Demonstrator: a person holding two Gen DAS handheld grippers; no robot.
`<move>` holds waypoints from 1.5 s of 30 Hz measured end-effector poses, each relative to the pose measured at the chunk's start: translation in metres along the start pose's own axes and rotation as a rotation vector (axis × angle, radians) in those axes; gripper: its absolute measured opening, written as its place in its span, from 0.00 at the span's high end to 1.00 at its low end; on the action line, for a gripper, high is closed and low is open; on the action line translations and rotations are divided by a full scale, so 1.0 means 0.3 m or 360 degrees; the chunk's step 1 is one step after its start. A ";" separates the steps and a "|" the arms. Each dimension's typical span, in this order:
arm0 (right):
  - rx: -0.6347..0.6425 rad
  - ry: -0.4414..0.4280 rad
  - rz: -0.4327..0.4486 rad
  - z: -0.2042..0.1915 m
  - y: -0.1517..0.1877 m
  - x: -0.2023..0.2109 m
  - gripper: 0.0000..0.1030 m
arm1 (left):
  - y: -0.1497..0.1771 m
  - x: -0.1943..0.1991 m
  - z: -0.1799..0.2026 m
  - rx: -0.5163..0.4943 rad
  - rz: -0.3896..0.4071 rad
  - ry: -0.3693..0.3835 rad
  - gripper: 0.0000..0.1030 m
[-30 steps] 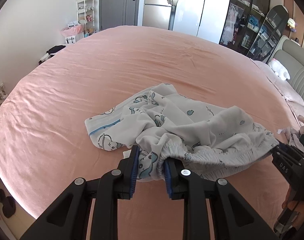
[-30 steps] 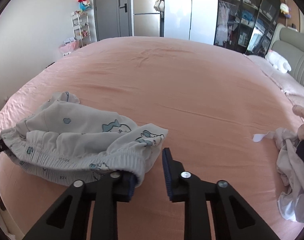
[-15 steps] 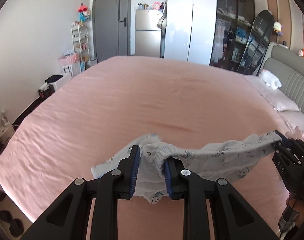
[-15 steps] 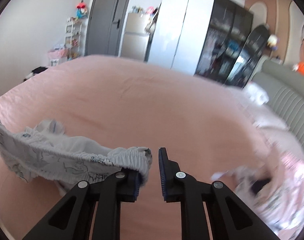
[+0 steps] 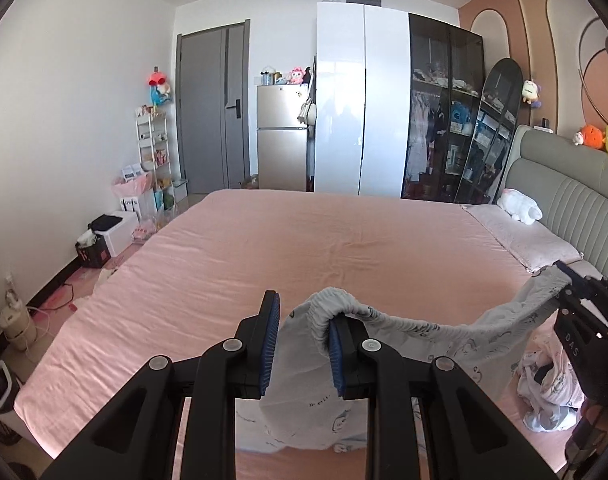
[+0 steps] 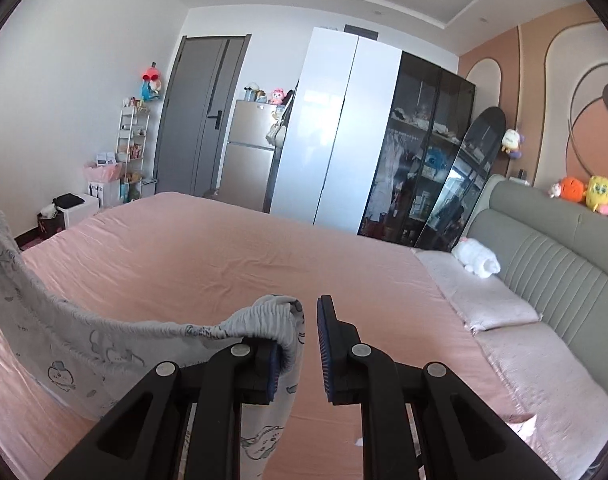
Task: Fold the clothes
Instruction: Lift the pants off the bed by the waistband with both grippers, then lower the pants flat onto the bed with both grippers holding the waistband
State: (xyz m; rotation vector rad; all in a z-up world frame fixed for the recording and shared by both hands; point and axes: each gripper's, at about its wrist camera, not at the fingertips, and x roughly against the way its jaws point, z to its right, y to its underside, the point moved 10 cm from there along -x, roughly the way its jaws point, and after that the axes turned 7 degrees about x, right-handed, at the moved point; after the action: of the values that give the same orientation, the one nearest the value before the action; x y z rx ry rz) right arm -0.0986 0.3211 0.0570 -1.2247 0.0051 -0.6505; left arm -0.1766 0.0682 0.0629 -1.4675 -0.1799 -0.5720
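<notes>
Both grippers hold one pair of pale grey printed trousers (image 5: pixel 432 330) by the elastic waistband, lifted above the pink bed (image 5: pixel 304 248). Left gripper (image 5: pixel 302 340): cloth bunched between the blue pads, waistband curling over the right-hand finger, rest of garment hanging down below the jaws; clamped on it. Right gripper (image 6: pixel 298 346): waistband draped over the left-hand finger, fabric dropping through the gap; the right-hand pad looks clear of the cloth w/ a sliver of gap, so pinch isn't clearly seen, but the garment hangs from it and the jaws are nearly closed, so gripping it. In left wrist view the waistband stretches as a sagging band from the left gripper across to the right gripper at the right edge. In right wrist view the same band runs off to the far left edge. Another crumpled light garment (image 5: pixel 544 396) lies on the bed near right, below the right gripper. White plush toy (image 5: pixel 518 206) sits on pillows by the grey headboard (image 5: pixel 576 208), far right.
</notes>
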 end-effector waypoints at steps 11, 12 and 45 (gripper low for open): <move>0.0189 0.0049 0.0059 0.063 -0.212 0.036 0.86 | -0.150 -0.058 0.077 -0.0148 -0.0023 -0.0008 0.80; 0.0199 0.0050 0.0040 0.069 -0.222 0.011 0.86 | -0.166 -0.084 0.085 -0.0159 -0.0043 -0.0012 0.80; 0.0226 -0.0480 -0.0392 -0.123 0.321 -0.194 0.86 | 0.324 -0.258 0.075 -0.0375 -0.0236 0.0162 0.80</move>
State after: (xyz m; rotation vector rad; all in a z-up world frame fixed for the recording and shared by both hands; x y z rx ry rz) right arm -0.1148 0.3337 -0.0597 -1.1845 -0.4428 -0.6609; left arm -0.1923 0.1096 -0.0555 -1.6572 -0.1455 -0.8085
